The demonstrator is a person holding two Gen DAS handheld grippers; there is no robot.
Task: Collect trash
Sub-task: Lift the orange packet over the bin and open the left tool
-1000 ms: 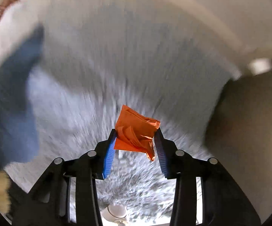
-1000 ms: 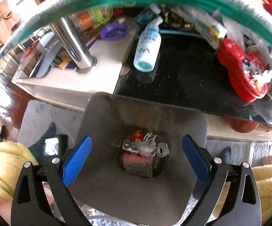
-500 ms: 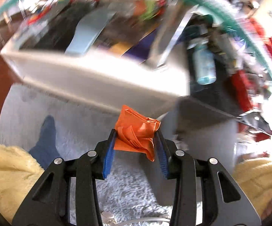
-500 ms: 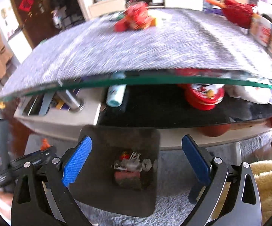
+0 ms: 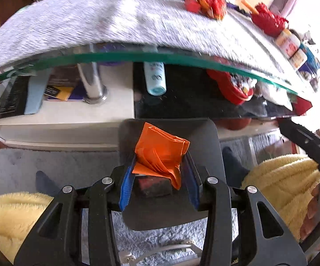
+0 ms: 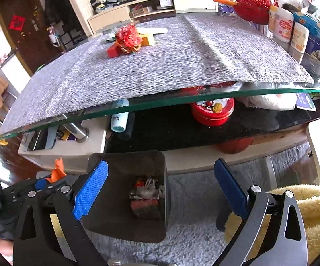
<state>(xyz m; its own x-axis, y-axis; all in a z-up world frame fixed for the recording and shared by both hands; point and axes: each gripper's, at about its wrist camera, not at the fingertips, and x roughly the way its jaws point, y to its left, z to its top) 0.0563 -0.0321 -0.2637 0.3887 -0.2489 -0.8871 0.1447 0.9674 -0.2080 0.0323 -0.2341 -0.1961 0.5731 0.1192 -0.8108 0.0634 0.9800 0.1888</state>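
Note:
My left gripper (image 5: 160, 161) is shut on a crumpled orange paper (image 5: 161, 155) and holds it above the open grey trash bin (image 5: 213, 166) on the floor rug. The bin holds several scraps. In the right wrist view the bin (image 6: 115, 217) stands below my right gripper (image 6: 160, 186), which is open and empty. The left gripper with the orange paper (image 6: 57, 171) shows at the left there. More trash, a red crumpled wrapper (image 6: 127, 38) with a red and a yellow piece, lies on the grey mat on the glass table.
The glass table edge (image 6: 160, 103) runs across just beyond the bin. A lower shelf holds a light blue bottle (image 5: 155, 76), a red tin (image 6: 212, 110) and books. Jars (image 6: 281, 25) stand at the table's right. Yellow fleece legs flank the bin.
The left gripper has swung up and right with the orange paper, from over the rug to over the bin. The right gripper has tilted up, so the table top shows.

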